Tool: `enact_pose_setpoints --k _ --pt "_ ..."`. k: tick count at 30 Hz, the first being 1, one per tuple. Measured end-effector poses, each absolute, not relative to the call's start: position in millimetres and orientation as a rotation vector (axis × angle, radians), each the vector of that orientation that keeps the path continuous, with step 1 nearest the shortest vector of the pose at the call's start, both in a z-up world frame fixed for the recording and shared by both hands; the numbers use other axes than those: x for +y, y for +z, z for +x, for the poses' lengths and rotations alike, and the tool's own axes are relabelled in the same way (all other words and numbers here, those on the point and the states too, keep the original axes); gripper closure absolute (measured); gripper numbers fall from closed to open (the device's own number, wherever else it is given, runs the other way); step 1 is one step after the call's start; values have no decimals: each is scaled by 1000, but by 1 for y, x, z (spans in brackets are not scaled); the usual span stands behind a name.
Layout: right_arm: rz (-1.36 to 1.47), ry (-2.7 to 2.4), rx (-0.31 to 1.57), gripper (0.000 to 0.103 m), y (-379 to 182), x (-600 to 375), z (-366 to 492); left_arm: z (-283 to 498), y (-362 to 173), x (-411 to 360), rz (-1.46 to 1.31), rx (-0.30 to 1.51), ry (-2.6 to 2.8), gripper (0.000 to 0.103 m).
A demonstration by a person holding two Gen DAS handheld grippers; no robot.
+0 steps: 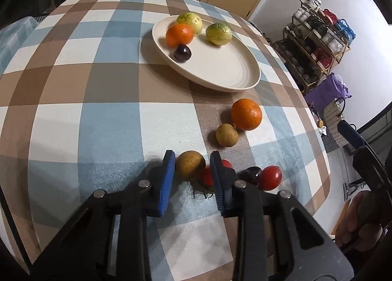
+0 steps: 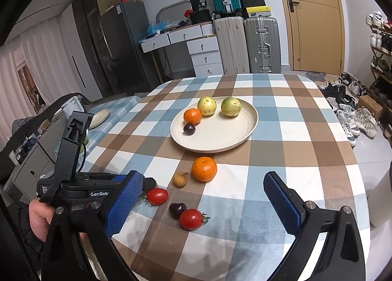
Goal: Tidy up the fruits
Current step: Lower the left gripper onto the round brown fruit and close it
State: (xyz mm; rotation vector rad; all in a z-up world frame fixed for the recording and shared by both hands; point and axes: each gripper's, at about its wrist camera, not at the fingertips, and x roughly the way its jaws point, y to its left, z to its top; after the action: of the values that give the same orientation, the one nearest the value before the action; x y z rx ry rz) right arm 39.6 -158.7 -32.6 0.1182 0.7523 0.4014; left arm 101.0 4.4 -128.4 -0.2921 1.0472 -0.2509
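Six fruits are waiting on the near worktop (image 1: 98,134) as the left gripper (image 1: 192,162), spread, is straddling a firm, light longan (image 1: 190,164); right gripper (image 2: 203,197) is hovering released.

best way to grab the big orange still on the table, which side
Take the orange across its widest middle, coming from above with the right tongs. It is round, so any axis grips, but a longan sits close on its left, leaving the top approach clearest.
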Motion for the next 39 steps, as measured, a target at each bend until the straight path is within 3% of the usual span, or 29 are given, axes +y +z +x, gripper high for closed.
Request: enact_pose_setpoints --k 14,19,22,39 --pt "119 402 753 2 -33 -159 40 100 -128 11 -339 1046 -265 86" --pt "120 402 755 2 -33 -159 40 100 -130 13 -372 1060 -275 85" --pt "117 403 755 2 -33 -159 39 101 -134 15 -396 1081 -273 78" --pt "132 405 761 2 -32 -160 40 98 -123 23 -416 1029 -247 79"
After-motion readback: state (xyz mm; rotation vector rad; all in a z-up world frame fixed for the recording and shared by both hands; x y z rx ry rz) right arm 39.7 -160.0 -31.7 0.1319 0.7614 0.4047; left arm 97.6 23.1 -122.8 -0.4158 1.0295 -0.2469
